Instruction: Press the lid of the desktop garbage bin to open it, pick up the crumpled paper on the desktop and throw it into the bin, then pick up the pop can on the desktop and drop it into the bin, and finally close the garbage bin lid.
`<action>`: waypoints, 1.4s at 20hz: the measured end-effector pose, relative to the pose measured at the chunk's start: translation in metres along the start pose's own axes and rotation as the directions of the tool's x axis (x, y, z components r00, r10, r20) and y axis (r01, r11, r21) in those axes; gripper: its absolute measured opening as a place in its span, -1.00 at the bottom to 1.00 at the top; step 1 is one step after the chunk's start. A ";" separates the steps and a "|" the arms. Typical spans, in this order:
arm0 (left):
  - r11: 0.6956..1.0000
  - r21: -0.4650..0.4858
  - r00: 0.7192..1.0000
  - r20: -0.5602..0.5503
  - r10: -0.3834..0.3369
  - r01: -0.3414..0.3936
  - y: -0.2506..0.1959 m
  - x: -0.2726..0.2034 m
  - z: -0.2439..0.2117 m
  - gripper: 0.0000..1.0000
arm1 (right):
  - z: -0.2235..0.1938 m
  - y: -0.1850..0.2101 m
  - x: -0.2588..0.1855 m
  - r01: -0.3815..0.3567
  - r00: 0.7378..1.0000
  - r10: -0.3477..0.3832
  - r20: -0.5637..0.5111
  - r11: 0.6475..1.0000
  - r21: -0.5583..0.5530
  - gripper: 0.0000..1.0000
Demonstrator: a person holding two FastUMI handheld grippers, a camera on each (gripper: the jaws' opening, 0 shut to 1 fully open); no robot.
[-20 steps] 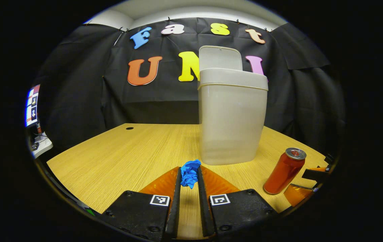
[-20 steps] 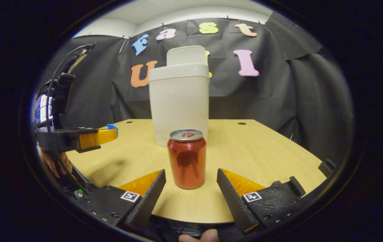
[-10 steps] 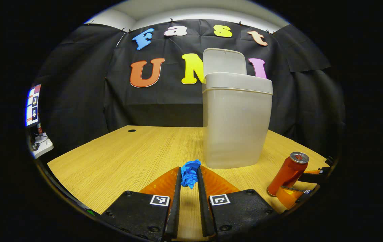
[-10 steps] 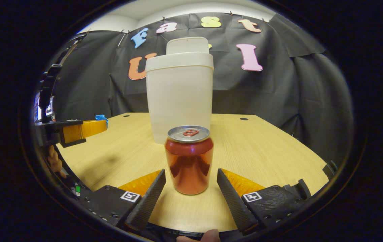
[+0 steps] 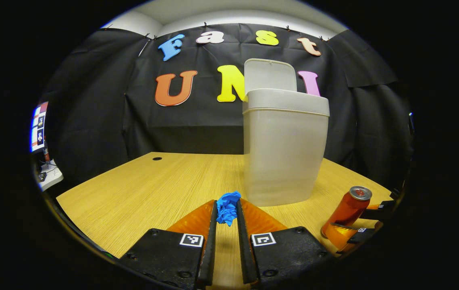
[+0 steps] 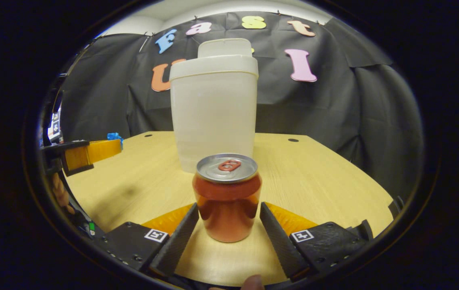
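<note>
Can [image 6: 227, 197], upright on the desk [image 6: 318, 177] near the open-lidded bin [image 6: 213, 108], now stands between my right gripper's [image 6: 229, 223] spread fingers after I advanced, ready for grasping, while my left gripper [image 5: 226, 213] holds the crumpled paper [image 5: 227, 206] clamped, undropped.

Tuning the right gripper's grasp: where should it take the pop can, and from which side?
Grip the pop can on its round side wall around mid-height, coming in level from the table's near edge. It stands upright, its side facing the right gripper, whose open fingers already flank it. The bin stands behind, so other sides look less open.
</note>
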State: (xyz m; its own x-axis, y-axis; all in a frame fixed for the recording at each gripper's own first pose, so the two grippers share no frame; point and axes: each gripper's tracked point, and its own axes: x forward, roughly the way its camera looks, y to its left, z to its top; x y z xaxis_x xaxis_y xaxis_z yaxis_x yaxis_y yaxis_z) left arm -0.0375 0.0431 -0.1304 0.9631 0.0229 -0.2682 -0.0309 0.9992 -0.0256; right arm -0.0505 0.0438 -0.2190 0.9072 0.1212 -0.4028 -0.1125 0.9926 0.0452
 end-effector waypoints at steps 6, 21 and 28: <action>1.000 0.003 0.999 0.036 0.012 -0.012 0.002 0.002 0.018 -0.41 | -0.007 0.000 0.008 -0.005 0.999 0.006 -0.046 1.000 0.010 0.90; 1.000 -0.003 0.995 0.094 0.013 -0.012 0.003 0.004 0.050 -0.42 | -0.001 -0.004 0.010 -0.008 0.998 0.010 -0.059 0.999 0.035 0.63; 1.000 0.007 0.994 0.112 -0.010 0.009 -0.006 0.009 0.064 -0.42 | 0.009 -0.008 0.003 -0.029 0.999 0.031 -0.029 0.998 0.064 0.60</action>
State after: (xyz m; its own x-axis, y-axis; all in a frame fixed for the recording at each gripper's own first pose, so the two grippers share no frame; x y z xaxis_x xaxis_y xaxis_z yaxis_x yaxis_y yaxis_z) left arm -0.0113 0.0397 -0.0713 0.9873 0.0168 -0.1581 -0.0204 0.9996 -0.0214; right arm -0.0434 0.0362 -0.2124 0.8911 0.1513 -0.4278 -0.1123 0.9870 0.1151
